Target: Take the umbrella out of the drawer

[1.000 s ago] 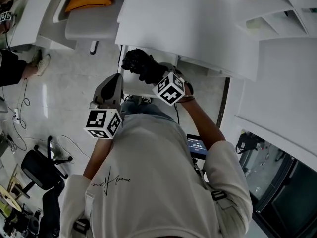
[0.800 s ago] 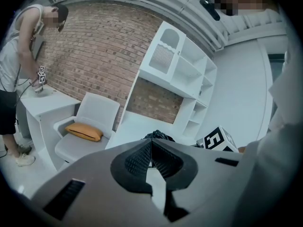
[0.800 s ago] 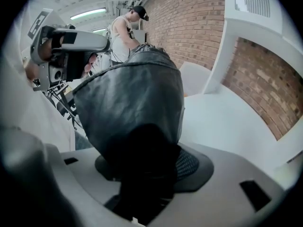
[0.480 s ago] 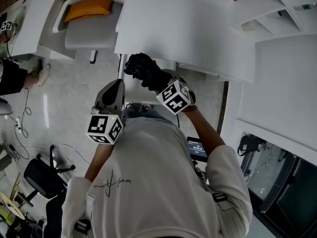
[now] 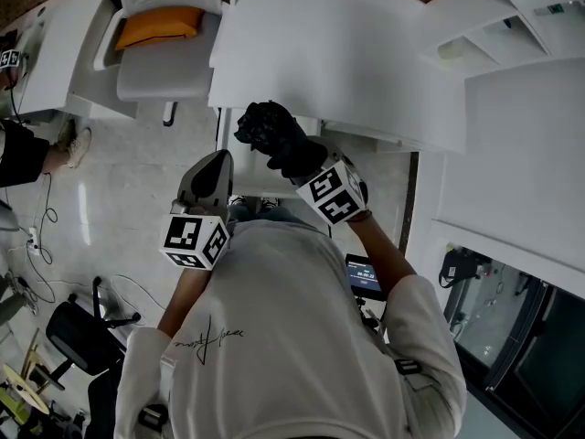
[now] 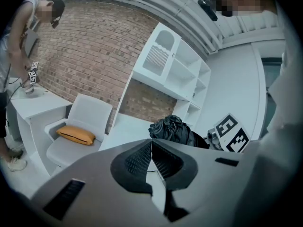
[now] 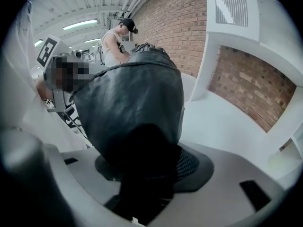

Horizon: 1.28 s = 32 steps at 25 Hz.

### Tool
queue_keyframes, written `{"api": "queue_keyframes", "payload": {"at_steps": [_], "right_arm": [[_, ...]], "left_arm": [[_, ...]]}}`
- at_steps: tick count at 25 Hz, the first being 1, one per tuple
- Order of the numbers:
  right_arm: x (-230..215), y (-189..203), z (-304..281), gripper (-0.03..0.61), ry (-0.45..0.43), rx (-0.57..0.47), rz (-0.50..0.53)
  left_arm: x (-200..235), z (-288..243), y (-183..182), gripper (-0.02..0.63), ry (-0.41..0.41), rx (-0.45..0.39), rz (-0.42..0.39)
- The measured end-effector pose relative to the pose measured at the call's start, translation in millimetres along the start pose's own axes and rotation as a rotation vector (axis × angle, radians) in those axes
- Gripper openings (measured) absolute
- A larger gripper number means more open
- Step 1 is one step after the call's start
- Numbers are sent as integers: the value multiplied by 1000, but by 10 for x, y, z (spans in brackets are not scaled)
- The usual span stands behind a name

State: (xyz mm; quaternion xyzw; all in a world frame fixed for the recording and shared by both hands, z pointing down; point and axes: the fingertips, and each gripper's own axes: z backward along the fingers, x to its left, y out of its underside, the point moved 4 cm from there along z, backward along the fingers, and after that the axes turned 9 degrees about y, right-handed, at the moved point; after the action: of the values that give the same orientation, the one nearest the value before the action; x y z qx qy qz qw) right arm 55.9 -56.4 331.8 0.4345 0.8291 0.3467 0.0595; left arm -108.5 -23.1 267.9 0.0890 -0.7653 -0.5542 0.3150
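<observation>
The folded black umbrella (image 5: 272, 135) hangs in the air just in front of the white desk's edge (image 5: 302, 108), clamped in my right gripper (image 5: 294, 160). In the right gripper view the umbrella (image 7: 135, 103) fills the space between the jaws and hides most of the right gripper (image 7: 147, 167). My left gripper (image 5: 218, 160) is lower left of it, shut with nothing held; its pads meet in the left gripper view (image 6: 151, 148). That view also shows the umbrella (image 6: 171, 129) ahead and to the right. A white drawer part (image 5: 260, 183) shows below the desk, mostly hidden by my arms.
A white chair with an orange cushion (image 5: 164, 26) stands left of the desk. White shelving (image 5: 512, 108) fills the right side. A black office chair (image 5: 82, 332) and cables lie on the floor at lower left. Another person (image 5: 18, 144) stands at the left edge.
My right gripper has risen with the umbrella, which now looks larger and closer to the head camera. The left gripper has stayed almost still.
</observation>
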Motion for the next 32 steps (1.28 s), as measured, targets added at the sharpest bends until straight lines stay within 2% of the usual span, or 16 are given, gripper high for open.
{"api": "queue_keyframes", "payload": {"at_steps": [22, 32], "right_arm": [[-192, -257, 563, 236, 111, -156, -192], [-372, -378, 848, 236, 158, -270, -318]], "left_arm": [[-8, -59, -82, 17, 24, 6, -26], [-64, -100, -207, 17, 30, -17, -43]]}}
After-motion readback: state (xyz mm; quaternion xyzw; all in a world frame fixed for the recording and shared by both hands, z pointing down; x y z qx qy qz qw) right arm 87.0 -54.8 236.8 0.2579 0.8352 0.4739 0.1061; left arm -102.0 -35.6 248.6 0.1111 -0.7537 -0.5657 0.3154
